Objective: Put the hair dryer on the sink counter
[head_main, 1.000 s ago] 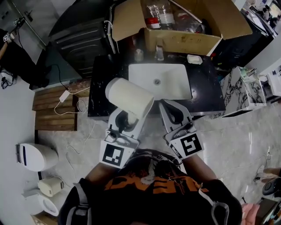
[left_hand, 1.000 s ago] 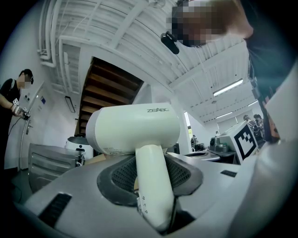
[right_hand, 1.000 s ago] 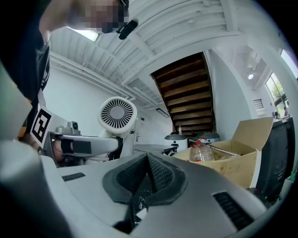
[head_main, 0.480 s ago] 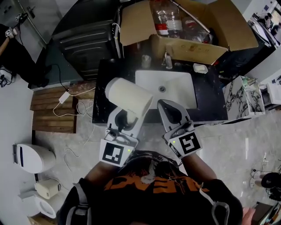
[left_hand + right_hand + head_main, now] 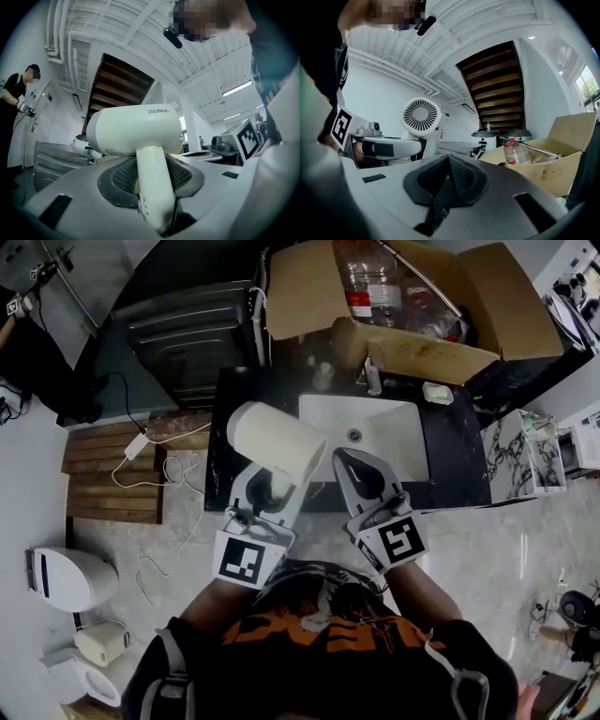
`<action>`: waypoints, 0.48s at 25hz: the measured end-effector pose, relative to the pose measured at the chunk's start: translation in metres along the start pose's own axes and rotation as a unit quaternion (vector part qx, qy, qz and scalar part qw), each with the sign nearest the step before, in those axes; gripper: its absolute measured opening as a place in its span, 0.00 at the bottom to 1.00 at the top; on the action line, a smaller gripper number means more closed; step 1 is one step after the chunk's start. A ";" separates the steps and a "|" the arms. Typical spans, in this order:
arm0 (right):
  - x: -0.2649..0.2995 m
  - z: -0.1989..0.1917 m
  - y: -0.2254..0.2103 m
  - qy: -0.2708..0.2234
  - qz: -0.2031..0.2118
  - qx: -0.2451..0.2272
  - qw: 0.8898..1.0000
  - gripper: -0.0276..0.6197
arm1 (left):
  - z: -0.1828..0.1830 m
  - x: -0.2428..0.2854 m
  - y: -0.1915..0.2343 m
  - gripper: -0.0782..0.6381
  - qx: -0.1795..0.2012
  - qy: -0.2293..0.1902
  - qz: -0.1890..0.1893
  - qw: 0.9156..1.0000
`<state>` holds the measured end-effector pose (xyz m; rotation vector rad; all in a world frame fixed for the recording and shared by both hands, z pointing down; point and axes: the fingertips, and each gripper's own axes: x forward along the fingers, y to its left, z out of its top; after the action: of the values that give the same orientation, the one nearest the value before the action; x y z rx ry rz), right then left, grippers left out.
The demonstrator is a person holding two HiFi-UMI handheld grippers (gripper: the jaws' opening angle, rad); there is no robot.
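Hair dryer (image 5: 277,442) handle sits clamped in your left gripper (image 5: 272,486), barrel held over the sink counter's (image 5: 452,460) front-left edge beside the white basin (image 5: 384,432), your right gripper (image 5: 361,470) alongside, jaws together on nothing, open counter stretching right of the basin.

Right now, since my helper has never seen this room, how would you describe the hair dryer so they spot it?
Find the black sink counter with its white basin. Over its left front, the left tongs clamp the hair dryer by its handle. It is the only cream, barrel-shaped thing there.
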<state>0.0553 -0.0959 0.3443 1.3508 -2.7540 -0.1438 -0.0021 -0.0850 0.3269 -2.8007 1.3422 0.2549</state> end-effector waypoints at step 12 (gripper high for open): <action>0.067 -0.010 0.002 0.011 -0.004 0.002 1.000 0.06 | -0.012 0.015 0.062 0.36 0.002 0.010 -0.006 1.000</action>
<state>0.0138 -0.1481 0.3560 1.3549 -2.7331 -0.1244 -0.0393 -0.1364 0.3391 -2.8144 1.3280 0.2252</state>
